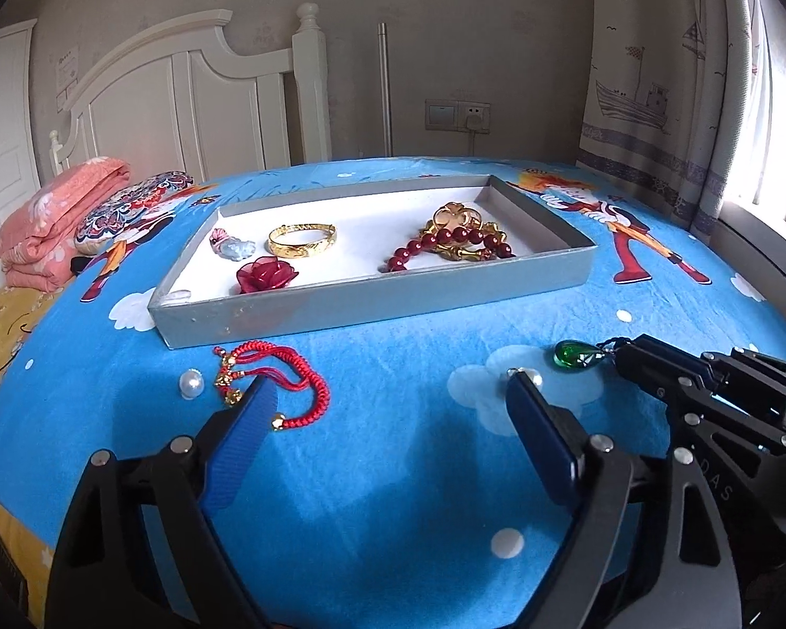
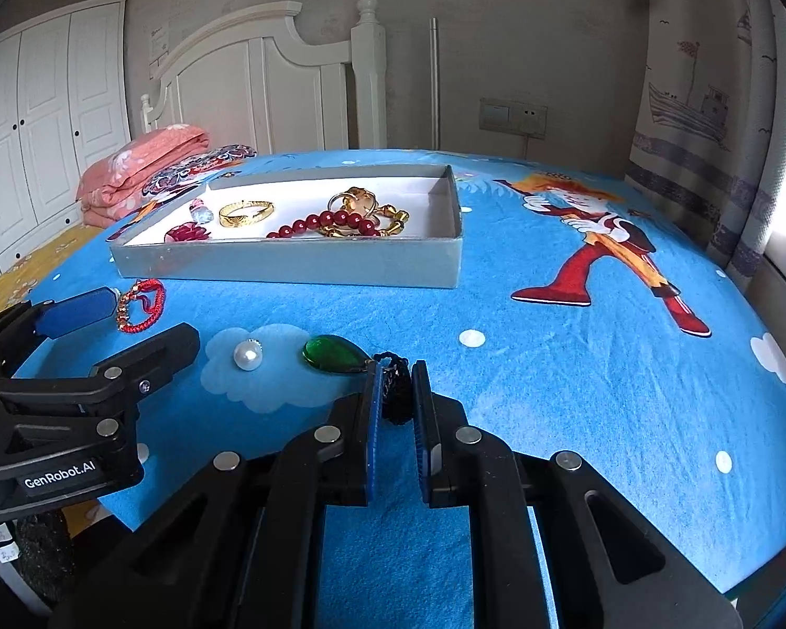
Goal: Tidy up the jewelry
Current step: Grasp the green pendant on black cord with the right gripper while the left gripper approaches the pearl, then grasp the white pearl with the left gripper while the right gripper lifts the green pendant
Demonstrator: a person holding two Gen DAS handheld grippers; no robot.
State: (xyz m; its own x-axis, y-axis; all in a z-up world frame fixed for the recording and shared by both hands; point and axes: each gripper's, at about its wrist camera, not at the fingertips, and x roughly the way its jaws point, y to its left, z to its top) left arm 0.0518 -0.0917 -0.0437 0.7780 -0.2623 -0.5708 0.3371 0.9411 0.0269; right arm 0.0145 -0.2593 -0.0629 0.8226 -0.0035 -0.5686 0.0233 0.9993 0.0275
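A grey tray [image 1: 372, 304] [image 2: 288, 267] on the blue bedsheet holds a gold bangle [image 1: 302, 240], a dark red bead bracelet [image 1: 448, 247], a gold brooch [image 1: 456, 217] and a red rose piece [image 1: 266, 273]. In front of it lie a red cord bracelet [image 1: 275, 380] [image 2: 141, 306] and a pearl [image 1: 191, 383]. My left gripper [image 1: 390, 388] [image 2: 152, 315] stands open, its left finger beside the red bracelet, nothing between the pads. My right gripper [image 2: 397, 372] [image 1: 621, 355] is shut on the black cord of a green teardrop pendant [image 2: 335, 354] [image 1: 576, 354]. A second pearl [image 2: 248, 355] lies left of the pendant.
A folded pink quilt [image 1: 57, 220] and a patterned pillow [image 1: 131, 209] lie at the far left by the white headboard [image 1: 183, 94]. A curtain [image 1: 670, 78] and window sill close off the right side. A pink and blue charm [image 1: 230, 246] sits in the tray's left part.
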